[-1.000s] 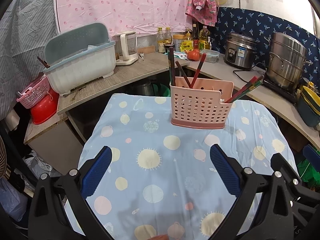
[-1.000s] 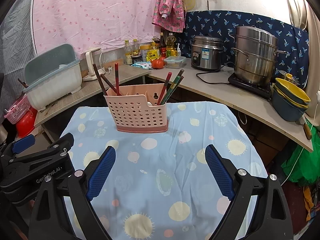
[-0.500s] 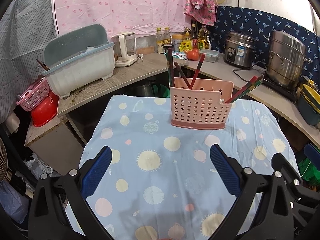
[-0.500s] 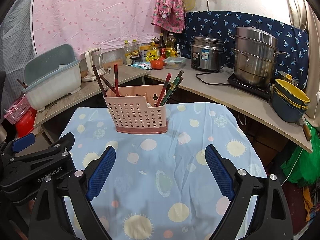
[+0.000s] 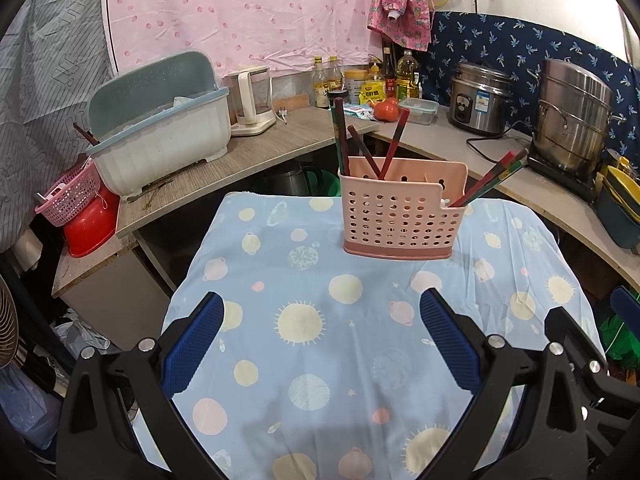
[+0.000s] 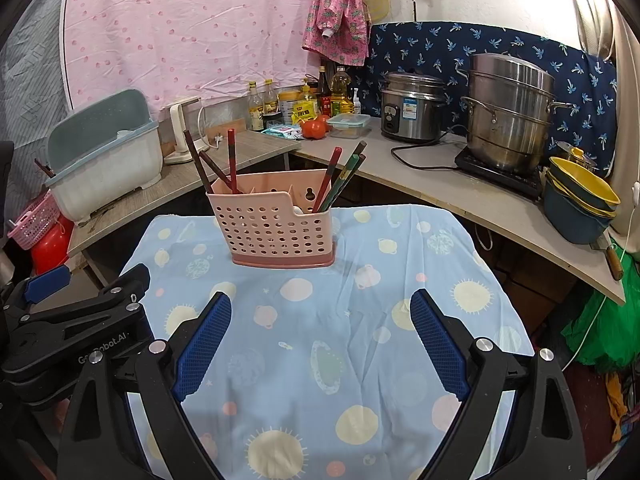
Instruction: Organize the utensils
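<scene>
While both claws gape, chopsticks (image 5: pixel 394 142) in caddy (image 5: pixel 402 216)

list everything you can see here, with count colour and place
caddy: 1, pink, perforated, far end of the table
chopsticks: about 6, red and dark, upright in the caddy, three at each end
cloth: 1, light blue with planets and suns, covers the table
dish bin: 1, white with grey-blue lid, left counter
kettle: 1, white, left counter
bottles: several, by the back wall
tomato: 1, red, counter
rice cooker: 1, steel, right counter
steamer pot: 1, steel, right counter
bowls: a stack, yellow and dark blue, right counter
small basket: 1, pink, far left
left tool: 1, black with blue pads, open, above the cloth
right tool: 1, same, open, above the cloth
</scene>
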`<state>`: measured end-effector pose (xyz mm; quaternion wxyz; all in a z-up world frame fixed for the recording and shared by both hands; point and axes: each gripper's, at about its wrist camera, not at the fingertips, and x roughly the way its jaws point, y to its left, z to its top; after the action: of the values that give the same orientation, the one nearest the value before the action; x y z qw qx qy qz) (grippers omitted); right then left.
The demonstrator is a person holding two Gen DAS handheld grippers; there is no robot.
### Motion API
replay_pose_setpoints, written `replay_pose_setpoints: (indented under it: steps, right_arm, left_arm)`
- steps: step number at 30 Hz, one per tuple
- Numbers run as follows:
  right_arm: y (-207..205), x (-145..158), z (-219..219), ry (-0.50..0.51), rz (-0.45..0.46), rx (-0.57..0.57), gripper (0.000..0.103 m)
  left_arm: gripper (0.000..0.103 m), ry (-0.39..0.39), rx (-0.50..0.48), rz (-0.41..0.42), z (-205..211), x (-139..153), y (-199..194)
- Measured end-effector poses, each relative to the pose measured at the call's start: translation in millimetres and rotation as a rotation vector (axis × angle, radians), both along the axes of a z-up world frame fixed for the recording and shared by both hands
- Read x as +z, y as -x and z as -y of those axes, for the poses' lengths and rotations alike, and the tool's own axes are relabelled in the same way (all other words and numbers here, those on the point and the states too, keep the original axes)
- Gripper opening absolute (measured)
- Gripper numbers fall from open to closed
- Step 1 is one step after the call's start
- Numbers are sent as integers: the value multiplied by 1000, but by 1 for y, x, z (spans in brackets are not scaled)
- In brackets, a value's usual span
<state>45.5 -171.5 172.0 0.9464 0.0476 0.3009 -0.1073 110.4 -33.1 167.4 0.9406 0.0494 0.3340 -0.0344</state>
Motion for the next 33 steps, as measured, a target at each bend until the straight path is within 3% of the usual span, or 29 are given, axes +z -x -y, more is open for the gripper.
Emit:
replay_pose_setpoints:
  steps: [33]
  right_arm:
    - [1,1,0,2,1,-2,87]
  left_arm:
    - [94,-14,2,-4,1,-2,1]
